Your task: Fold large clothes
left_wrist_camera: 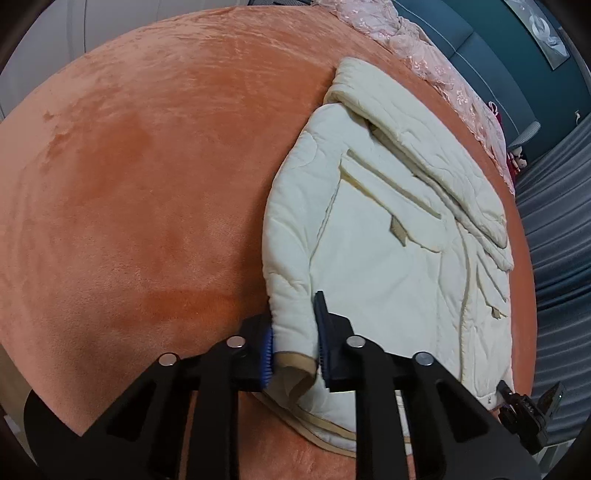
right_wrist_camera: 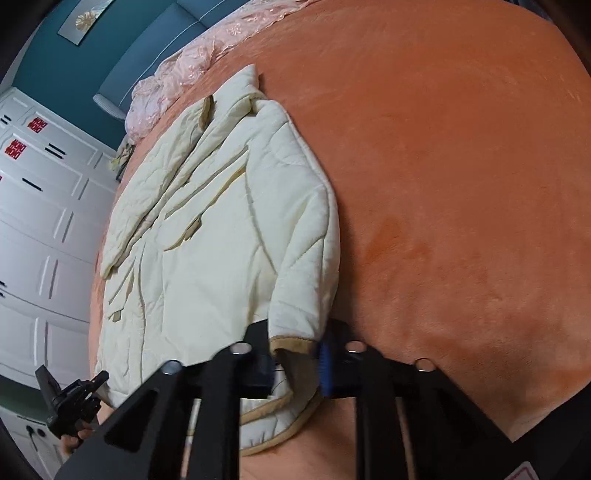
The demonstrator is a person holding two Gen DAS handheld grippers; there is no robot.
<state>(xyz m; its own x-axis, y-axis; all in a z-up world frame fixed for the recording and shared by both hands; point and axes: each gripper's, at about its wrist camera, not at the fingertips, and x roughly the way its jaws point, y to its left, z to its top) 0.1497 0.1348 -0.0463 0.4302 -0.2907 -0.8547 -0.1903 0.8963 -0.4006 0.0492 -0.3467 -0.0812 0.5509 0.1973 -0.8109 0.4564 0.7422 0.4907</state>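
Note:
A cream quilted jacket with tan trim lies spread on an orange plush bedspread. My left gripper is shut on a sleeve cuff of the jacket, its blue pads pressing both sides. In the right wrist view the same jacket lies left of centre. My right gripper is shut on a tan-trimmed sleeve cuff at the jacket's near edge. Each gripper shows small in the other's view: the right one at the lower right, the left one at the lower left.
A pink lace cover lies bunched along the far edge of the bed. A teal headboard and a teal wall stand behind it. White cabinet doors with red stickers are at the left. Grey pleated fabric hangs at the right.

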